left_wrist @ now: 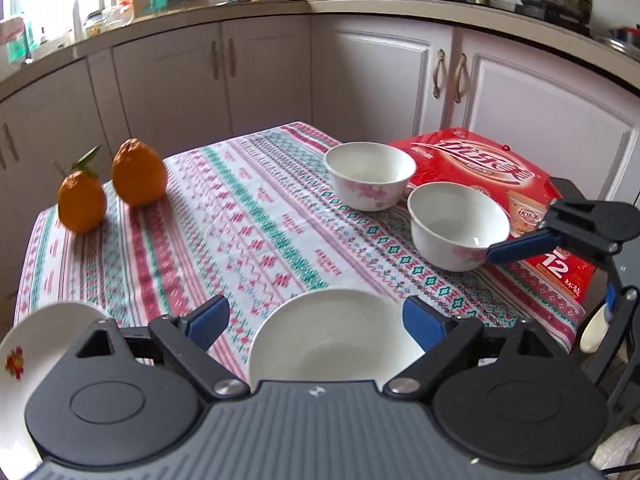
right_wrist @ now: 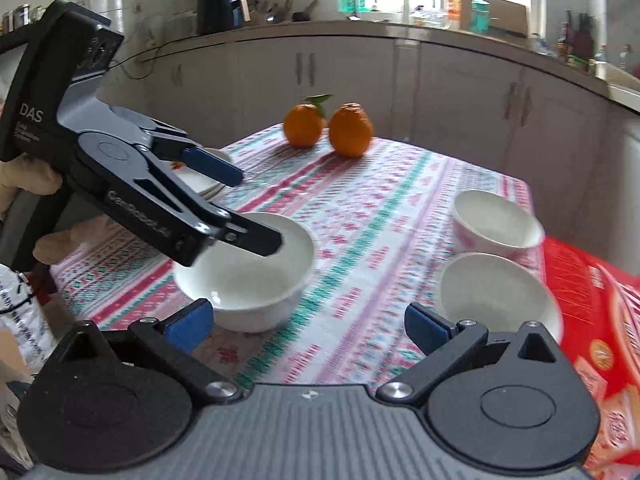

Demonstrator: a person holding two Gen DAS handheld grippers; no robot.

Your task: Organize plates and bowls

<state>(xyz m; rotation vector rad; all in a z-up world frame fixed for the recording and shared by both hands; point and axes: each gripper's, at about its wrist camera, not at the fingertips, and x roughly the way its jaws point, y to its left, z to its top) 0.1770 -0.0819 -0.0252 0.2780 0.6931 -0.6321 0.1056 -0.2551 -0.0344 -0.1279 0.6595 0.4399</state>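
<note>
Two bowls [left_wrist: 416, 204] crowd your table's far edge; the middle cloth [left_wrist: 248, 216] lies bare. Both grippers, left gripper [left_wrist: 316, 320] and right gripper [right_wrist: 308, 324], gape wide, gripping nothing.

The left black hand-held gripper with blue pads [right_wrist: 256, 208] angles downward, jaws spread wide and empty, gripped by a gloved hand [right_wrist: 28, 178]. The right black hand-held gripper [right_wrist: 308, 326] likewise stands wide open, holding nothing.

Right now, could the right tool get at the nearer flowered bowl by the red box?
Probably yes. The right tool is open and empty, the flowered bowl sits just ahead to its right, rim unobstructed; only the red box crowds its far side.
</note>
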